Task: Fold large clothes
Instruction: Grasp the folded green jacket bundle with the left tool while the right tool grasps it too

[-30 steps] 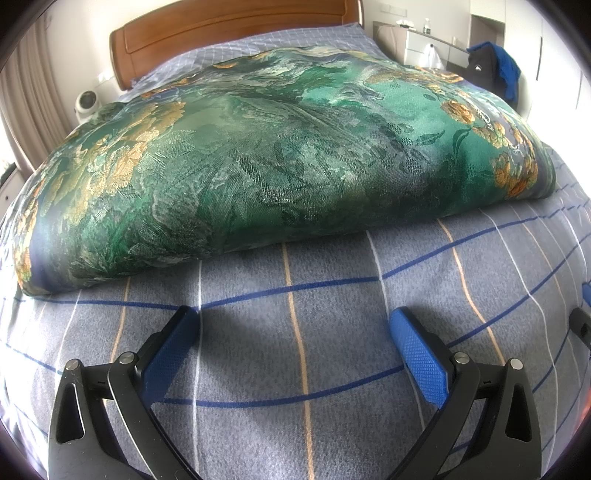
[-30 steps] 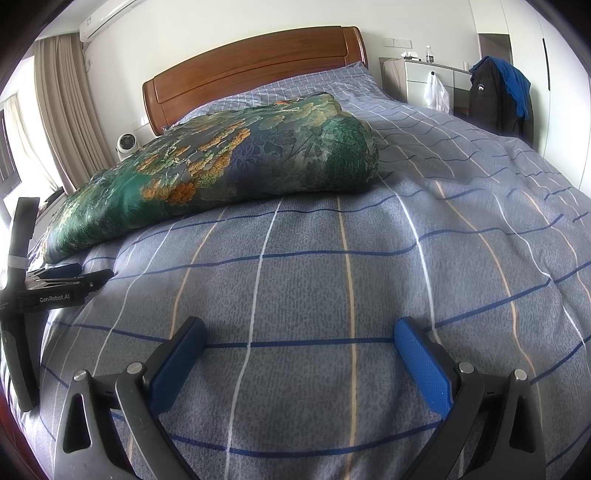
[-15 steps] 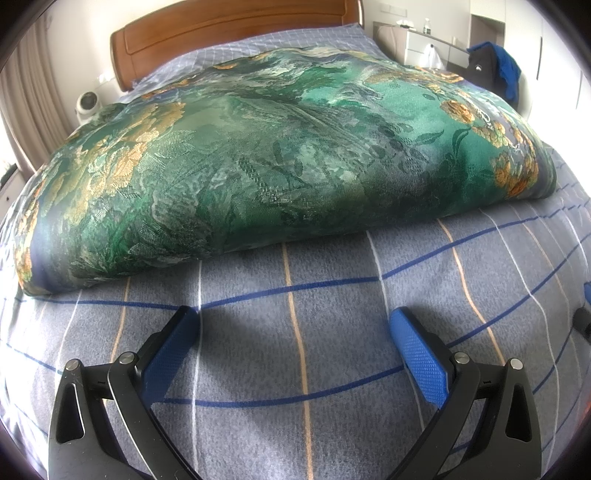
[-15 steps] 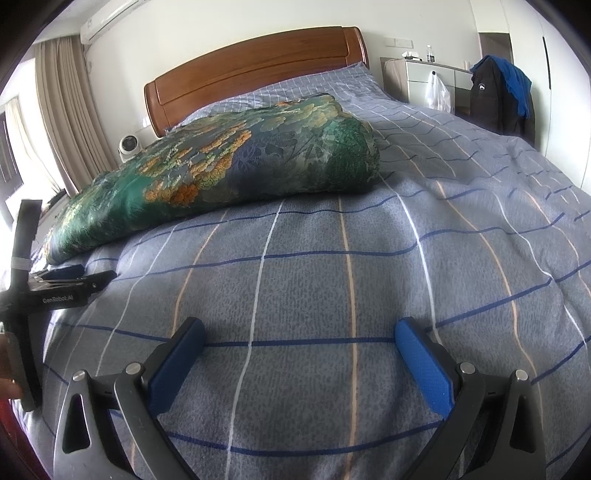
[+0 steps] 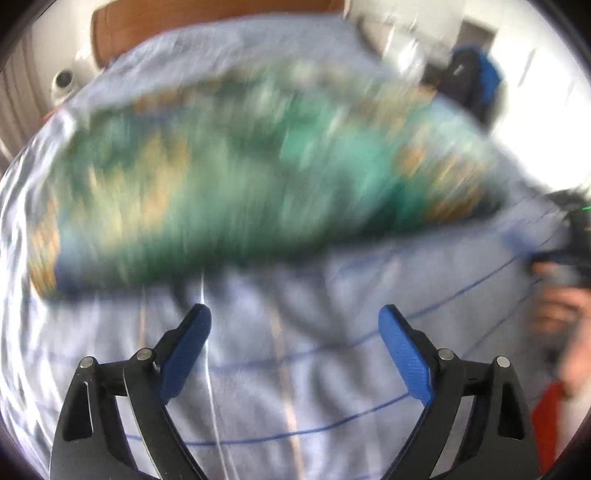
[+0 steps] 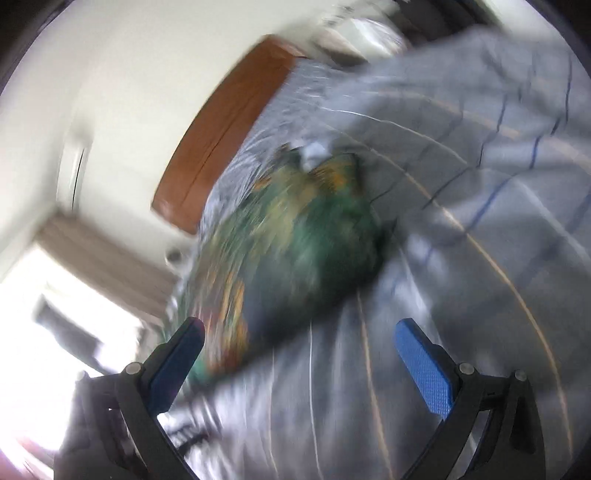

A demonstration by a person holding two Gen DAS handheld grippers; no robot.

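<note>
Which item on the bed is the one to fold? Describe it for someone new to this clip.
Start at the wooden headboard and come down the grey checked bedspread. The bulky folded quilt lies across it, the only green fabric with gold-orange flowers.

Left wrist view: looks steeply down from close above the grey-blue checked bed cover (image 5: 332, 369), facing the blurred green-and-gold floral folded quilt (image 5: 240, 177) at twelve o'clock. Right wrist view: rolled sideways, aimed shallower, wooden headboard (image 6: 229, 133) at eleven o'clock. Both views share quilt and cover.
</note>
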